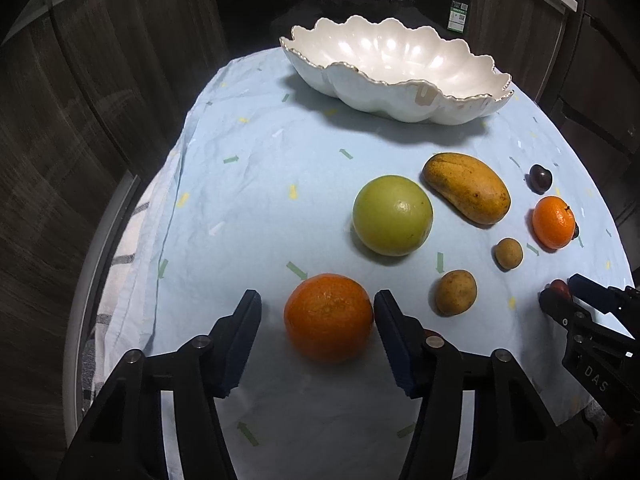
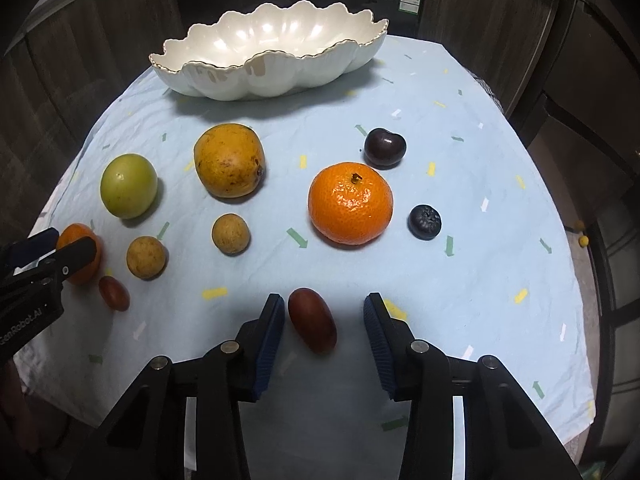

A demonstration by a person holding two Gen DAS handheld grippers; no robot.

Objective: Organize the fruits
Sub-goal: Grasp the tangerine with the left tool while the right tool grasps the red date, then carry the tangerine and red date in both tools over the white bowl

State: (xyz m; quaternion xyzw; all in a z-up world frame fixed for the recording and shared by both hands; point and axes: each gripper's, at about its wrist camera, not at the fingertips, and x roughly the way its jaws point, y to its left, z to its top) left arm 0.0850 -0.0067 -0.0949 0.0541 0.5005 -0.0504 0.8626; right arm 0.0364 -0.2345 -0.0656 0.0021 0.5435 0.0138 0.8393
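Left gripper (image 1: 318, 312) jaws straddle an orange (image 1: 329, 317), its right pad touching; right gripper (image 2: 325, 320) jaws stand apart around a red oblong fruit (image 2: 312, 319).
Both fruits lie near the tablecloth's (image 2: 460, 288) front edge; the white scalloped bowl (image 2: 224, 80) at its far edge holds nothing.

We see our left gripper (image 1: 317, 312) and right gripper (image 2: 325, 316) built alike: black plastic linkage arms, round silver pivot screws, dark blue ribbed finger pads (image 2: 270, 344), white lettering on the housings
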